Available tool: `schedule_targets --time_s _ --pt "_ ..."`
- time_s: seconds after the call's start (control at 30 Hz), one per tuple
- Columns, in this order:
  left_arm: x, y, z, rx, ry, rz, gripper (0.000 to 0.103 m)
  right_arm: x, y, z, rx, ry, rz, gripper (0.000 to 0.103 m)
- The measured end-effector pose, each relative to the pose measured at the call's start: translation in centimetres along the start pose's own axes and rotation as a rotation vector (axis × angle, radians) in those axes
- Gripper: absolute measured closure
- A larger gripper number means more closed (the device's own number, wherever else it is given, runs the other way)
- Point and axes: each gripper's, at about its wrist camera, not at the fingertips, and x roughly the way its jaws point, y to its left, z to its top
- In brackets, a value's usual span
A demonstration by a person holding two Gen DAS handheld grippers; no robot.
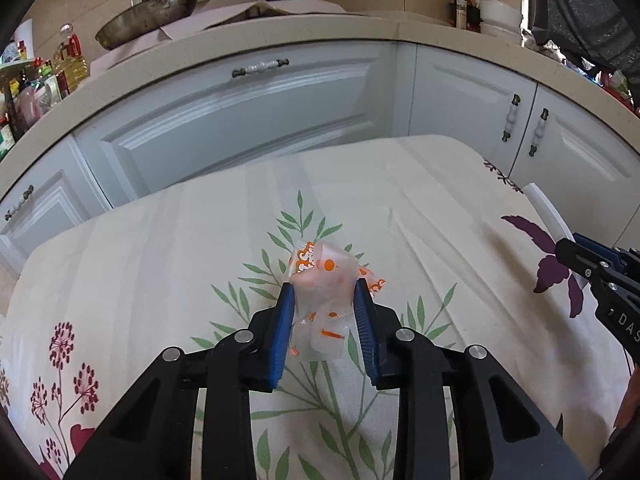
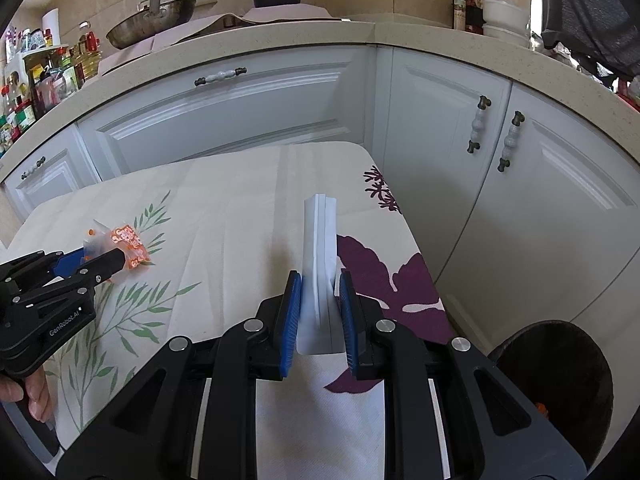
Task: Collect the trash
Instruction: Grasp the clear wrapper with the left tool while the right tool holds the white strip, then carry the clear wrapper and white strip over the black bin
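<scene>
My left gripper (image 1: 325, 292) is shut on a crumpled clear wrapper with orange print (image 1: 320, 300), held just above the floral tablecloth (image 1: 160, 260). It also shows in the right wrist view (image 2: 120, 244), gripped at the left. My right gripper (image 2: 320, 280) is shut on a folded white paper (image 2: 318, 248) that stands up between the blue pads. In the left wrist view the right gripper (image 1: 572, 252) shows at the right edge with the white paper (image 1: 548, 216) sticking out of it.
A dark round bin (image 2: 560, 384) stands on the floor right of the table, below its edge. White kitchen cabinets (image 1: 248, 120) and a beige counter (image 1: 320, 36) with a pan (image 1: 148, 16), bottles and a pot lie behind the table.
</scene>
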Motion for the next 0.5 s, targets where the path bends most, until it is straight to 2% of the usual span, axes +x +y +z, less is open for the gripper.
schedule_targets --time_s 0.5 --pt "-4.6 0.3 -1.1 -0.027 -0.066 0.015 0.072 -3.5 1.3 -0.9 0.005 -0.037 0.019 0.084"
